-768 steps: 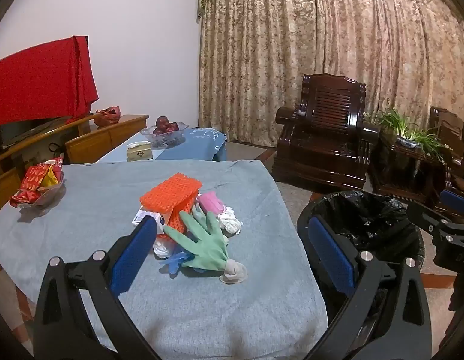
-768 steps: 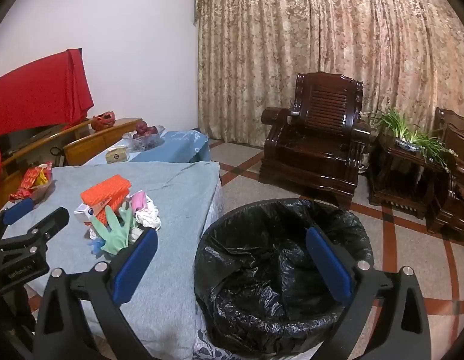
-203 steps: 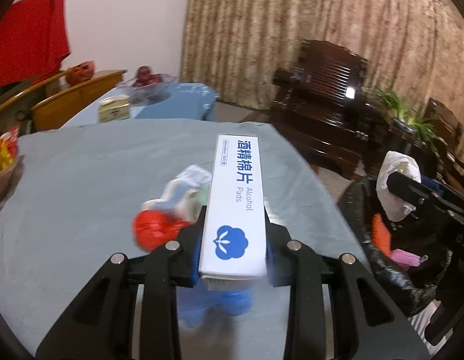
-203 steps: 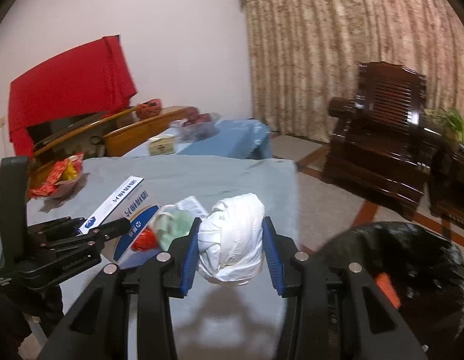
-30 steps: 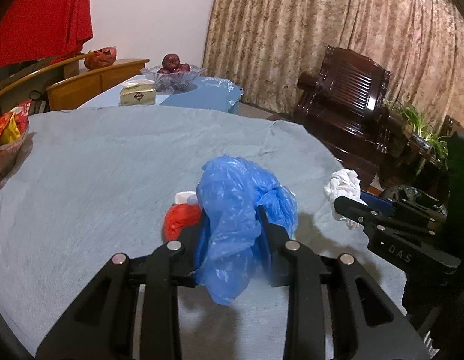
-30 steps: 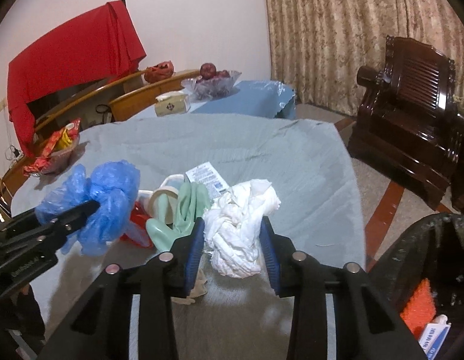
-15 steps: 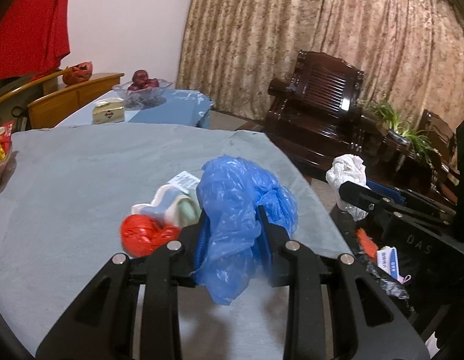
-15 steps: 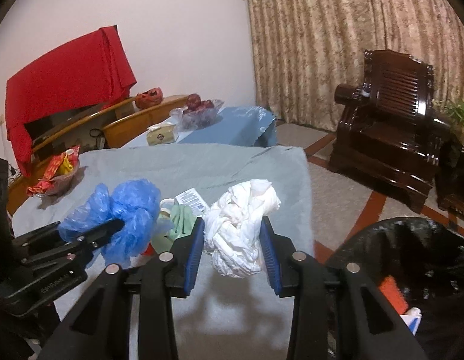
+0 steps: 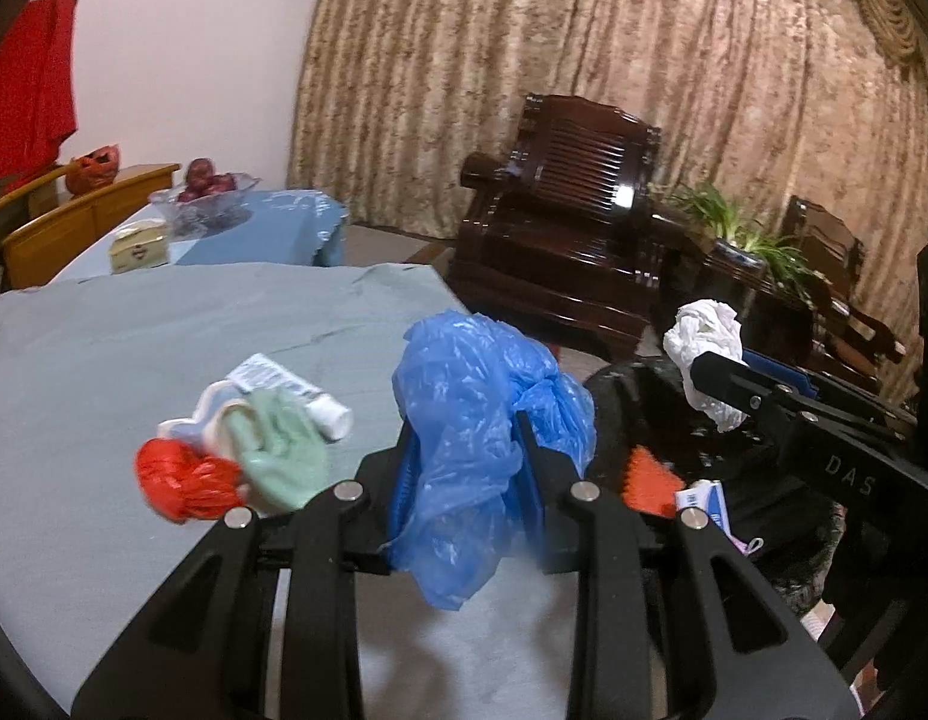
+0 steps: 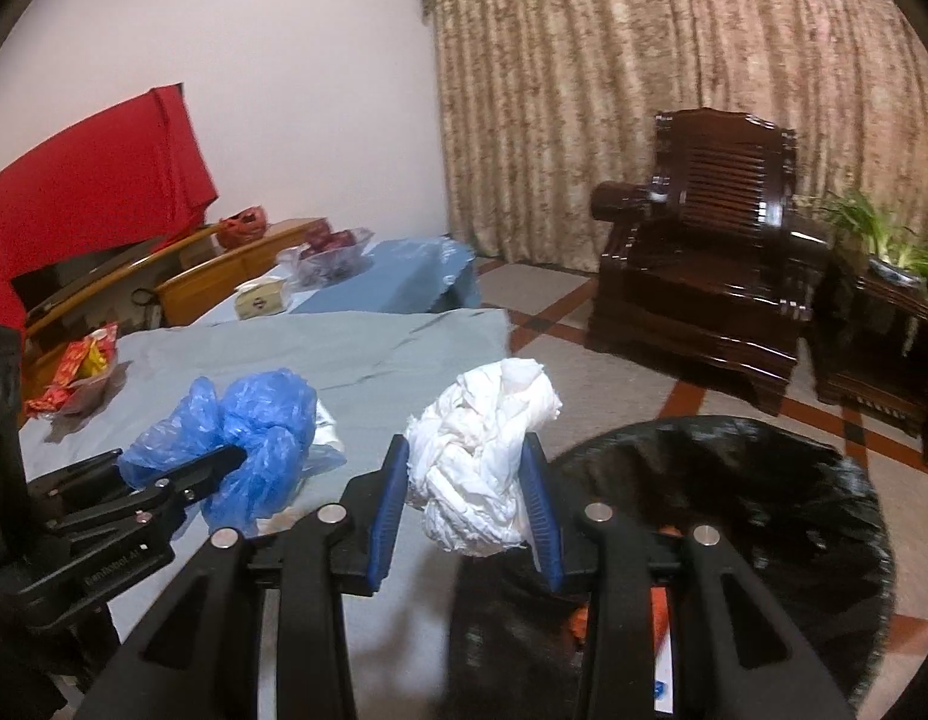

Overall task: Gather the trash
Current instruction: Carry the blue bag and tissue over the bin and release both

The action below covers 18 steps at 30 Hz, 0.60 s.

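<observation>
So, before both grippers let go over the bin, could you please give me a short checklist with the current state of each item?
1. Left gripper clamped on the blue plastic bag: ok.
2. Right gripper clamped on the white crumpled wad: ok.
3. Black-lined bin open with room inside: ok.
4. White wad above the bin opening: cannot tell, it looks near the rim.
5. Blue bag above the bin: not ok, it hangs over the table edge.
6. Table cleared: not ok; green glove, red bag and tube remain.

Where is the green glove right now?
In the left wrist view, the green glove lies on the grey tablecloth, left of the blue bag, beside a red bundle.
</observation>
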Each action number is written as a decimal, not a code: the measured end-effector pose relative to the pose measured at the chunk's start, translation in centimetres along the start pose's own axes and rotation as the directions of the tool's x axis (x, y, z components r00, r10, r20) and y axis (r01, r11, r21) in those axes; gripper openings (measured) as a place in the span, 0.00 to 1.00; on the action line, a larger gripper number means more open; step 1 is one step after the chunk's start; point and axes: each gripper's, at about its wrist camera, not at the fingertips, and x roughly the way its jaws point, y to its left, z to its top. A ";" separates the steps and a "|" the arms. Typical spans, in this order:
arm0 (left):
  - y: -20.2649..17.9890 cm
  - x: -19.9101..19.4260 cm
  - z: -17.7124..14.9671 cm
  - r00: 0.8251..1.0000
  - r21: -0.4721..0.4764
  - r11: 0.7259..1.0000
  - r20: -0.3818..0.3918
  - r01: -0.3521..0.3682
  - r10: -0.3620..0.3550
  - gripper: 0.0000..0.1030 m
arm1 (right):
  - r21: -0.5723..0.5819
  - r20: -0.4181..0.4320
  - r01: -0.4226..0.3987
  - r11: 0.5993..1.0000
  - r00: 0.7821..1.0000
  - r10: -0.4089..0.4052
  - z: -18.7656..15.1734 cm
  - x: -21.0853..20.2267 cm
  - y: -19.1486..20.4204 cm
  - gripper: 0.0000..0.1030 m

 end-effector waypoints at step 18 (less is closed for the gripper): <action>-10.6 4.1 1.0 0.983 0.131 0.975 -0.005 0.182 -0.183 0.28 | 0.083 0.028 0.187 0.979 0.982 -0.189 -1.0 -4.8 -9.3 0.36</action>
